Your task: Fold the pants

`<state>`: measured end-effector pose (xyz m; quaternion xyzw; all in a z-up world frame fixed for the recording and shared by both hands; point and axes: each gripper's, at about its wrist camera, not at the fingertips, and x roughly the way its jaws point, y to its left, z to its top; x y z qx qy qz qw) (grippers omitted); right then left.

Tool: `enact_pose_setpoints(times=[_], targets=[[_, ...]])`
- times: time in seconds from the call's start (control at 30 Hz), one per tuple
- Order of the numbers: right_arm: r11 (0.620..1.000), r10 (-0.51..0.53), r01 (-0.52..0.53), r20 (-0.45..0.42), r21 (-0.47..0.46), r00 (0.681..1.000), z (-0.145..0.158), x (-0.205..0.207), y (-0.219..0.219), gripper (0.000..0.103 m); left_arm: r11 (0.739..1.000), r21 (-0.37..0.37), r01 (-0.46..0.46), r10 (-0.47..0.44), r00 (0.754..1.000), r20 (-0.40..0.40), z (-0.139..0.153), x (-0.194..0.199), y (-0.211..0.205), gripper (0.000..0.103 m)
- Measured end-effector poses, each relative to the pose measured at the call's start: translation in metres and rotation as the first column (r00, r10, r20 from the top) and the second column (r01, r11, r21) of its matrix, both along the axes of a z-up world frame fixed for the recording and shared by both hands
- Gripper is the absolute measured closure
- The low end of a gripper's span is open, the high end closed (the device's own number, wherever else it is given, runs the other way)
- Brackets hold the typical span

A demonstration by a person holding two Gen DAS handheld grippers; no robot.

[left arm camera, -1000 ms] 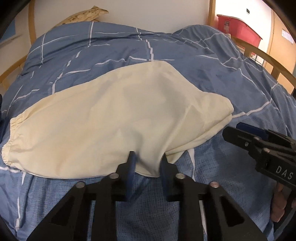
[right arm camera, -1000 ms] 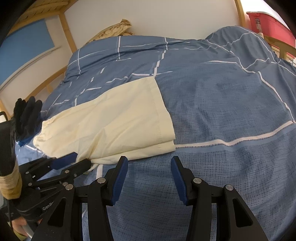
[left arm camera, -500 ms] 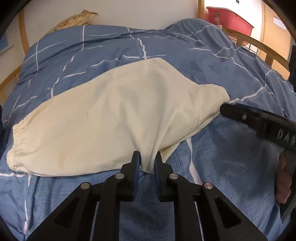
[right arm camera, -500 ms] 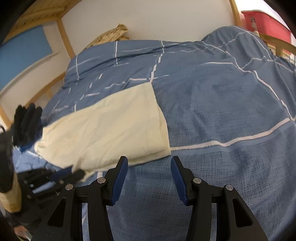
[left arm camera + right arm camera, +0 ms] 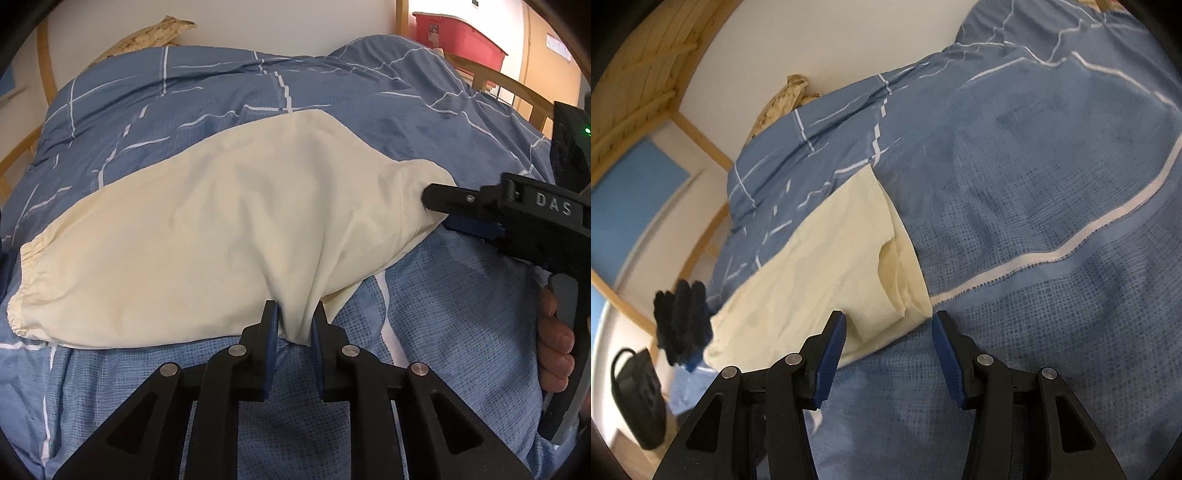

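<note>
Cream pants (image 5: 207, 236) lie flat across the blue checked duvet (image 5: 424, 350), elastic waistband (image 5: 22, 291) at nine o'clock in the left wrist view. Left gripper (image 5: 293, 325): jaws pressed together, pinching the near hem at six o'clock. Right gripper (image 5: 888, 339): jaws spread, straddling the leg-end corner, nothing held. A black glove (image 5: 681, 317) sits beyond the waistband. Judged step: securing both corners before a fold. Next move calls for the right jaws to close on that corner, then both lift together toward the waistband.
</note>
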<state>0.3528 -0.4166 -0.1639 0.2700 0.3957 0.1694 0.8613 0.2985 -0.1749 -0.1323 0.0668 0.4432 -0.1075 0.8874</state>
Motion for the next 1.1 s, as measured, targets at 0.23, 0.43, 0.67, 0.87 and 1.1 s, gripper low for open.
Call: enact_pose_setpoints(times=[0.23, 0.43, 0.67, 0.87, 1.1], targets=[[0.998, 0.055, -0.055, -0.010, 0.024, 0.998, -0.005, 0.009, 0.010, 0.094, 1.000, 0.009, 0.010, -0.010, 1.000, -0.006, 0.003, 0.000, -0.001, 0.087], [0.991, -0.014, 0.032, 0.136, -0.127, 0.991, 0.042, -0.010, 0.010, 0.097, 0.998, 0.024, 0.061, -0.061, 0.998, 0.006, 0.011, -0.009, -0.009, 0.090], [0.979, -0.030, 0.032, 0.015, -0.203, 0.999, 0.016, 0.005, 0.013, 0.095, 0.999, -0.004, 0.042, -0.043, 0.997, -0.064, -0.001, -0.003, -0.002, 0.079], [0.939, -0.151, 0.160, 0.053, -0.304, 0.987, 0.028, -0.007, 0.012, 0.055, 0.998, -0.051, 0.046, -0.049, 0.997, -0.054, 0.021, -0.028, 0.018, 0.058], [0.825, -0.067, 0.182, 0.228, -0.534, 0.971, 0.084, -0.055, 0.064, 0.040, 0.998, -0.051, 0.025, -0.022, 0.997, 0.073, 0.068, -0.065, 0.077, 0.048]])
